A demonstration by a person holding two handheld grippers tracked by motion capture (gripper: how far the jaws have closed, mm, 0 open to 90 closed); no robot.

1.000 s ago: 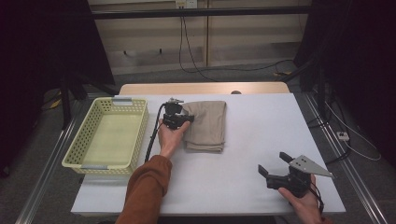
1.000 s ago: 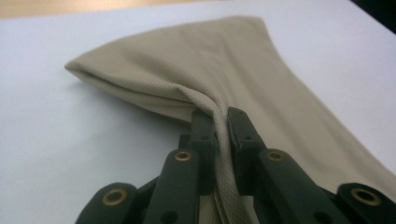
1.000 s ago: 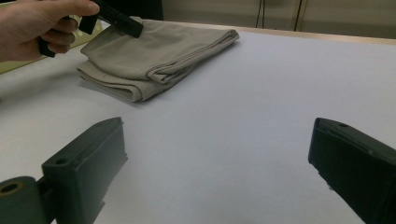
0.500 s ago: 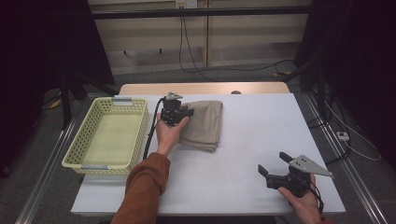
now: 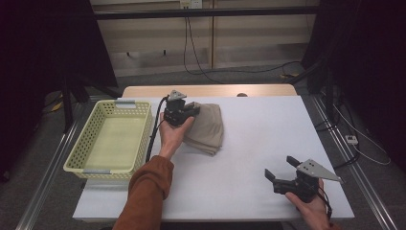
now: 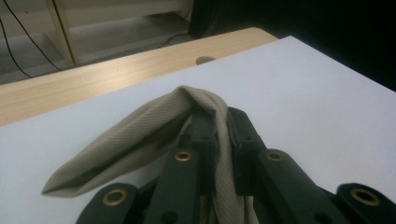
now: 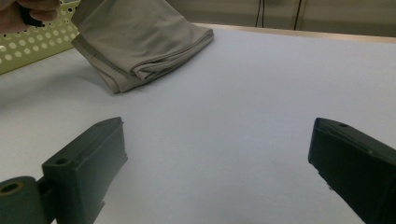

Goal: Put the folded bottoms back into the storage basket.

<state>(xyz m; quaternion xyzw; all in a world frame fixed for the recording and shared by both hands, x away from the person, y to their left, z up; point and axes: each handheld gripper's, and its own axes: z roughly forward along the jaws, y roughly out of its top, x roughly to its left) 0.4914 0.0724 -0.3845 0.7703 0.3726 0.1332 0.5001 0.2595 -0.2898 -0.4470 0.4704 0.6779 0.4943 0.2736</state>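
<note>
A folded beige cloth (image 5: 207, 126) lies on the white table (image 5: 258, 139), left of centre. My left gripper (image 5: 186, 109) is shut on the cloth's far left corner and holds that edge raised off the table. In the left gripper view the beige fabric (image 6: 154, 126) is pinched between the two black jaws and drapes over them. The right gripper view has the cloth (image 7: 140, 42) at upper left, its left side lifted. My right gripper (image 5: 283, 168) rests open near the table's front right corner, with nothing between its fingers (image 7: 88, 163).
A pale yellow perforated basket (image 5: 109, 139) stands at the table's left edge, beside the cloth. A wooden strip (image 5: 210, 90) runs along the table's far side. Cables hang behind the table, and a metal rail (image 5: 354, 163) borders the right side.
My left gripper has drawn the cloth's corner up and slightly leftward, toward the basket, so the cloth is bunched and tilted. The right gripper has stayed in place.
</note>
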